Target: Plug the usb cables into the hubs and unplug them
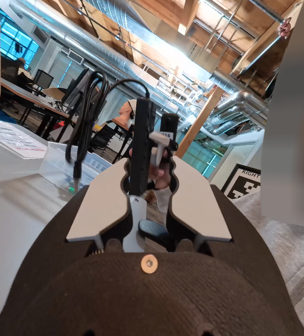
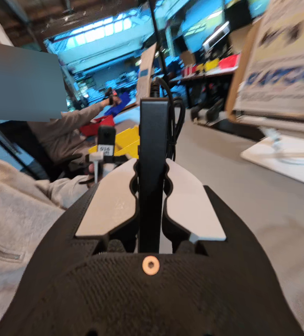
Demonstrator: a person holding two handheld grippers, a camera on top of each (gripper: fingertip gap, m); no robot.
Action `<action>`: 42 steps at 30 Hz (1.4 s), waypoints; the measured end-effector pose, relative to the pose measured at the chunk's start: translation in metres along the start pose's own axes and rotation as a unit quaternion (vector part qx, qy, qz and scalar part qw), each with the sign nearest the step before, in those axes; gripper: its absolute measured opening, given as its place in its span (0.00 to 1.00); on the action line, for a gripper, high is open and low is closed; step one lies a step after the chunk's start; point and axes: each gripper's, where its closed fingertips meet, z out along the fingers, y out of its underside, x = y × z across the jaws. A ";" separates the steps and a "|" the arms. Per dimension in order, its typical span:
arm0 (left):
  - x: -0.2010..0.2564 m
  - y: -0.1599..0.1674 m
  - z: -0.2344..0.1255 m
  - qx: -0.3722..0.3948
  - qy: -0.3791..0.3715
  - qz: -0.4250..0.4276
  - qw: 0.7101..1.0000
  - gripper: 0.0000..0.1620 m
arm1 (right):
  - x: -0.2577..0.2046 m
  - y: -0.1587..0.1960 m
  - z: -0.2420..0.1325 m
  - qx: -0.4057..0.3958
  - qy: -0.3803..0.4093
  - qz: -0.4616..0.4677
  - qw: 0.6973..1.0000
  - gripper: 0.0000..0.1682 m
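A black USB hub (image 2: 152,145) stands upright between my right gripper's white pads, which press on both of its sides; the right gripper (image 2: 152,163) is shut on it. Its black cable (image 2: 174,127) hangs bundled behind it. In the left wrist view the same hub (image 1: 142,141) stands in the gap of my left gripper (image 1: 148,161), which is open wider than the hub, with room on the hub's right. The cable bundle (image 1: 85,118) hangs left of the hub and its USB plug (image 1: 76,176) dangles free. A grey finger (image 1: 136,218) of the other gripper shows under the hub.
A clear plastic box (image 1: 71,169) and a white box (image 1: 11,145) stand left on the grey table. A black-and-white marker board (image 1: 242,181) stands right. The right wrist view shows a yellow bin (image 2: 127,140), a white tray (image 2: 284,160), a cardboard box (image 2: 284,63) and a grey sleeve (image 2: 20,200). One gripper's finger ends stand about 11 cm off the other's.
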 end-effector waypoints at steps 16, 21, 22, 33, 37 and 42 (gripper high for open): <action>-0.045 0.055 -0.001 -0.039 -0.026 -0.103 0.994 0.22 | 0.191 0.030 -0.198 -0.175 0.459 -0.115 0.864 0.14; -0.052 0.058 -0.005 -0.039 -0.033 -0.110 0.993 0.22 | 0.218 0.059 -0.210 -0.188 0.471 -0.076 0.858 0.15; -0.053 0.058 -0.005 -0.040 -0.034 -0.113 0.992 0.22 | 0.221 0.060 -0.212 -0.184 0.474 -0.070 0.858 0.15; -0.060 0.064 -0.008 -0.044 -0.036 -0.135 0.989 0.22 | 0.241 0.068 -0.230 -0.166 0.525 -0.045 0.834 0.16; -0.061 0.065 -0.009 -0.045 -0.037 -0.137 0.989 0.22 | 0.242 0.065 -0.233 -0.174 0.543 -0.064 0.819 0.20; -0.060 0.066 -0.007 -0.046 -0.036 -0.138 0.989 0.22 | 0.238 0.063 -0.233 -0.164 0.540 -0.060 0.823 0.24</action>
